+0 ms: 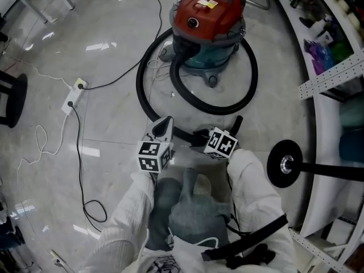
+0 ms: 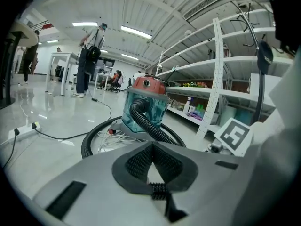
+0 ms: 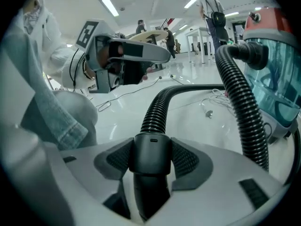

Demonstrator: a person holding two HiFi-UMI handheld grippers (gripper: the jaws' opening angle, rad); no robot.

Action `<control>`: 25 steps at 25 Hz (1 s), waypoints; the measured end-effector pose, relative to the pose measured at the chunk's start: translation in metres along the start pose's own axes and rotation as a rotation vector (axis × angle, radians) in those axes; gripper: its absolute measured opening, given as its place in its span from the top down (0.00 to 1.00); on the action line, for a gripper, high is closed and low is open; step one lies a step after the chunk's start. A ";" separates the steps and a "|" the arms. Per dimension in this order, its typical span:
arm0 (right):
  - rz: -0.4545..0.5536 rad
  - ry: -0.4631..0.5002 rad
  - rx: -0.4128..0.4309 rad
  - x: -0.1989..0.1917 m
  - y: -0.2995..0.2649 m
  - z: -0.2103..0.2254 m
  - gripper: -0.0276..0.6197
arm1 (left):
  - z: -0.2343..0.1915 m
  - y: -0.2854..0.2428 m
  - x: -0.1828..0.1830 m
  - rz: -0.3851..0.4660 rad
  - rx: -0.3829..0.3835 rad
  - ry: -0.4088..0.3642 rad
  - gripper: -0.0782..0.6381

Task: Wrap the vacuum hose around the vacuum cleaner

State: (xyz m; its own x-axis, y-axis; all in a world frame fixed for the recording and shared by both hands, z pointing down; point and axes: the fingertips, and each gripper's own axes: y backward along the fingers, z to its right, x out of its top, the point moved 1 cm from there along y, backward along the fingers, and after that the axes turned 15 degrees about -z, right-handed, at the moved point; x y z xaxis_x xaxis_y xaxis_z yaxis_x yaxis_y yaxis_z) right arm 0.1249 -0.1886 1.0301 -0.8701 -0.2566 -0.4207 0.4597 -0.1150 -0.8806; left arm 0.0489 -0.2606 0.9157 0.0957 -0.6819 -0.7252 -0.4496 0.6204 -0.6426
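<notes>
Head view, from the 9 o'clock edge: a dark round seat (image 1: 14, 98) is cut off by the frame, and near it a white power strip (image 1: 73, 98) lies on the glossy floor. A black cable (image 1: 114, 78) runs from the strip toward 12 o'clock, and another loops down toward 7 o'clock. Between the strip and the hose there is a broad stretch of bare floor.

The left gripper (image 1: 166, 121) sits just left of centre. In the left gripper view its ribbed pads (image 2: 138, 161) meet at the tips with nothing between them, only a sliver of floor showing through. It points at the vacuum cleaner (image 1: 207, 24), which stands at 12 o'clock with a red lid and a teal tank.

The black corrugated vacuum hose (image 1: 196, 104) leaves the front of the tank. It lies in a wide ring on the floor round the base and then comes back toward 6 o'clock. There the right gripper (image 3: 151, 157) is clamped on the hose's smooth end cuff (image 3: 150, 149), with a pad pressed against each side. The two grippers are close together, just above the person's knees (image 1: 187, 203).

At 3 o'clock the ring's outer curve lies near the white shelving (image 1: 327, 78), whose edge sweeps down the right side and leaves a narrower strip of floor. At 4 o'clock a black disc on a rod (image 1: 284, 164) stands just beside the right sleeve (image 1: 256, 186).
</notes>
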 end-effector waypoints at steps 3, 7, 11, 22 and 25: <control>-0.048 0.026 -0.003 -0.018 -0.015 0.018 0.58 | -0.008 -0.016 -0.007 -0.006 0.006 0.003 0.89; -0.113 0.057 -0.005 -0.039 -0.040 0.037 0.58 | -0.023 -0.030 -0.015 -0.002 0.023 0.024 0.89; -0.162 0.080 0.018 -0.053 -0.057 0.050 0.58 | -0.037 -0.034 -0.023 -0.008 0.041 0.051 0.89; -0.315 0.112 -0.065 -0.099 -0.092 0.076 0.58 | -0.065 -0.039 -0.049 -0.034 0.083 0.111 0.89; -0.324 0.115 -0.080 -0.103 -0.098 0.078 0.58 | -0.063 -0.043 -0.056 -0.038 0.079 0.120 0.89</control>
State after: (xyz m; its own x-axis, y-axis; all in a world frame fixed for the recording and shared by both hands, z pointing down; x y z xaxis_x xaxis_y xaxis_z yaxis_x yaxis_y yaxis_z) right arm 0.1832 -0.2256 1.1762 -0.9850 -0.1084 -0.1345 0.1451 -0.0961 -0.9847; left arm 0.0065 -0.2739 0.9992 0.0023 -0.7443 -0.6679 -0.3759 0.6182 -0.6903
